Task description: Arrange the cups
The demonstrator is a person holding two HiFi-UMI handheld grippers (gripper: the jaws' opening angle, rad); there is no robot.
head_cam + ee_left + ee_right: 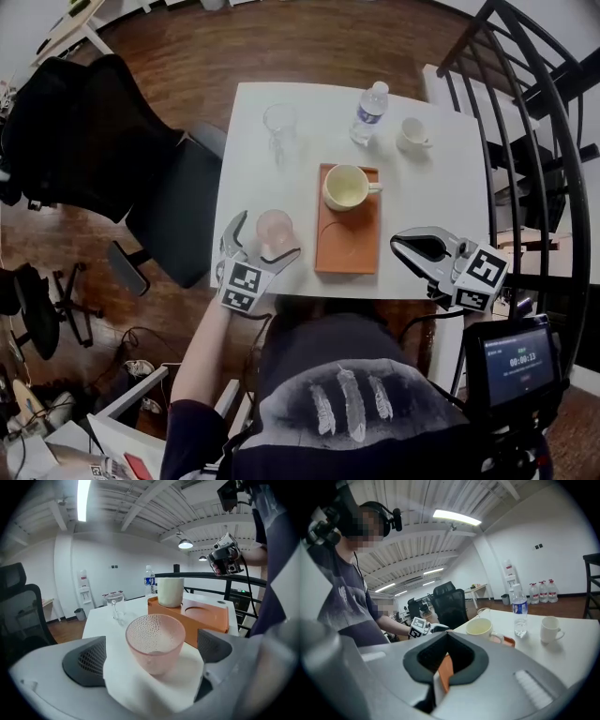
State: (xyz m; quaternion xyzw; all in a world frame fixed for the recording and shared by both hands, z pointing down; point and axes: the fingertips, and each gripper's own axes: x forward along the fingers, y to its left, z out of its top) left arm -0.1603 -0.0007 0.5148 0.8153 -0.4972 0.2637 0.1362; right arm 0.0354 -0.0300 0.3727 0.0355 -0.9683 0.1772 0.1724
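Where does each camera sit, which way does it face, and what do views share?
Head view: on the person's head, steeply down at the white table; torso, left forearm, left tongs, right tongs show.
Left gripper view: on the left tongs, along open jaws past the pink cup to the orange tray; right tongs show.
Right gripper view: on the right tongs, jaws shut, across the table toward the water bottle; torso, left forearm show.
Shared: all see the cream cup on the tray.

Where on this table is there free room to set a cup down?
Free: the near hollow of the tray, before the cream cup; the table right of it, between the white cup and the right gripper. Crowded: the far edge, with glass, bottle, white cup.
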